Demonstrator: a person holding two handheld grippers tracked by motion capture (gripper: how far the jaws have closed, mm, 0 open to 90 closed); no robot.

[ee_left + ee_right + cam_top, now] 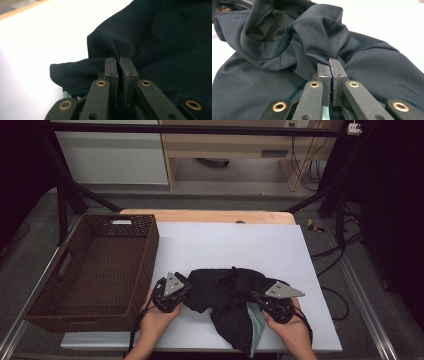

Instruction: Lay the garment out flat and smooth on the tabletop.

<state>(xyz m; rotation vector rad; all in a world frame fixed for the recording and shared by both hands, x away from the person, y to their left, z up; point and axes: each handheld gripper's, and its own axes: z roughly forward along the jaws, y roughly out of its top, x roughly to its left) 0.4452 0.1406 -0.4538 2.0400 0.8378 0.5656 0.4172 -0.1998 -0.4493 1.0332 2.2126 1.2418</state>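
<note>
A crumpled black garment (225, 292) lies on the white table cover (225, 245) near the front edge, with a strip of pale teal lining (256, 320) showing at its lower right. My left gripper (189, 290) sits at the garment's left end. In the left gripper view its jaws (119, 61) are closed together on a fold of the black cloth (162, 37). My right gripper (254, 296) is at the garment's right side. In the right gripper view its jaws (331, 61) pinch a gathered ridge of the dark fabric (312, 30).
A large brown wicker basket (150, 250) stands at the left of the table, just left of my left gripper. The white cover stretches bare behind the garment to a wooden table edge (210, 215). Black frame bars and cables surround the table.
</note>
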